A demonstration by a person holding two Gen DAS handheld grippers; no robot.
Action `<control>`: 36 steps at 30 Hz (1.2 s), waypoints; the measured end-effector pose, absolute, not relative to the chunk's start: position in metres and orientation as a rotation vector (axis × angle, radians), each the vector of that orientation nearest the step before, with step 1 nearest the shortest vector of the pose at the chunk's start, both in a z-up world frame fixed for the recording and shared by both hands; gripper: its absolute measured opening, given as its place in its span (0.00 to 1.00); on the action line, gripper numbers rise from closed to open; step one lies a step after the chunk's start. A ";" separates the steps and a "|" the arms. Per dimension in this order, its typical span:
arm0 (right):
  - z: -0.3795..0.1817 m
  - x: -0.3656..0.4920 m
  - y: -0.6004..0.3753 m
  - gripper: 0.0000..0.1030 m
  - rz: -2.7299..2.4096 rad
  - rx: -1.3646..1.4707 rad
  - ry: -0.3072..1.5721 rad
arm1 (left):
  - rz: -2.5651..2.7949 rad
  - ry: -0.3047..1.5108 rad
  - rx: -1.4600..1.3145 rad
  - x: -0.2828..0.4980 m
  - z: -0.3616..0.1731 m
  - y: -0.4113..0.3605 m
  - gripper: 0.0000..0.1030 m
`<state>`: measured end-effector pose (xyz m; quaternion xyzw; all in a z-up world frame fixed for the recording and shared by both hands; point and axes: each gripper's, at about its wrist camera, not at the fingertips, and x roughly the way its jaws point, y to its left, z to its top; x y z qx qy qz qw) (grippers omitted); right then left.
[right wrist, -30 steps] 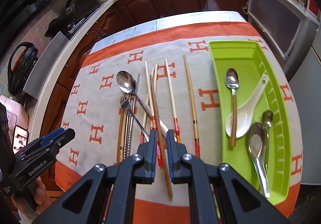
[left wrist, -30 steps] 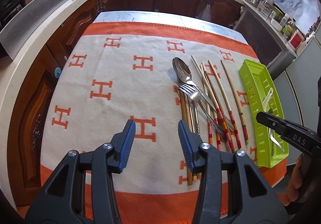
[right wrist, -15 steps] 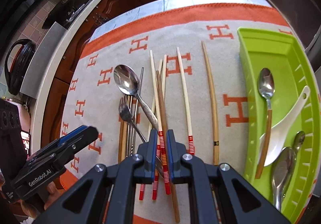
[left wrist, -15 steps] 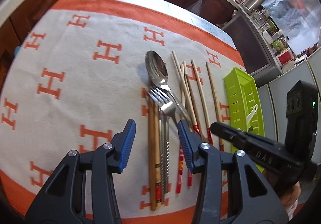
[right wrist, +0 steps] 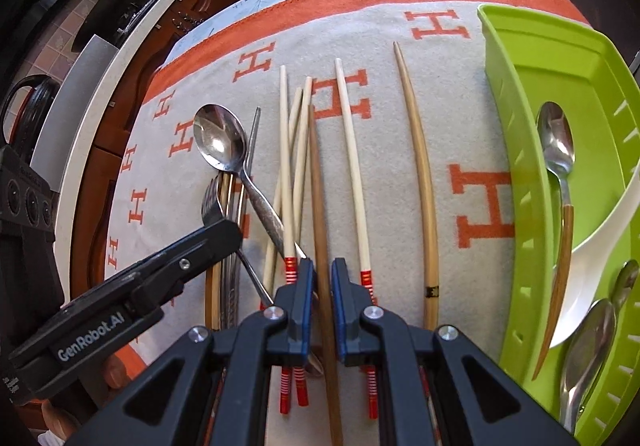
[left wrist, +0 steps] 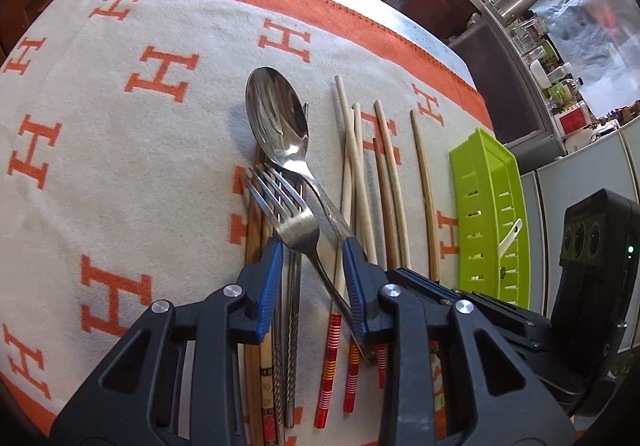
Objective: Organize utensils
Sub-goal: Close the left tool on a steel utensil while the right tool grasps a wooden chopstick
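Steel is what lies between the blue pads of the left gripper (left wrist: 312, 278): the fork (left wrist: 294, 224) rests on the orange-and-cream cloth (left wrist: 120, 134) with its tines pointing away and its handle running back toward the camera, slanting slightly toward the right pad. The jaws have just been closing, yet in the left wrist view both pads stand clear of the fork's neck, so it is straddled, not pinched. The fork's long axis runs nearly in line with the way this gripper points, so a squeeze would, I judge, catch the neck across its narrow width. A complication: the large steel spoon (left wrist: 278, 118) has its handle crossing just beside the fork's and close to the right pad, and metal and wooden chopsticks lie underneath, so the pinch could gather more than one piece. The right gripper (right wrist: 322, 294) is nearly pressed together, a narrow slot left, with a dark brown chopstick (right wrist: 318, 198) running lengthwise through that slot; whether the pads actually press it I cannot tell. The green tray (right wrist: 516, 94), already holding spoons, lies to the right of both grippers, nearer the right hand, so the fork has farther to travel sideways.
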<state>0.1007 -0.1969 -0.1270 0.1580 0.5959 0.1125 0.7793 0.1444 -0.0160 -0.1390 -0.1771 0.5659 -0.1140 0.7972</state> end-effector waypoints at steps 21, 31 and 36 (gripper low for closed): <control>-0.116 0.081 -0.218 0.06 0.268 0.402 1.202 | -0.311 1.026 -0.324 0.136 -0.130 -0.038 0.00; -0.092 0.056 -0.250 0.06 0.320 0.546 1.151 | -0.411 1.036 -0.306 0.117 -0.107 -0.037 0.00; -0.062 0.042 -0.276 0.06 0.265 0.512 1.097 | -0.486 1.030 -0.258 0.101 -0.081 -0.053 0.00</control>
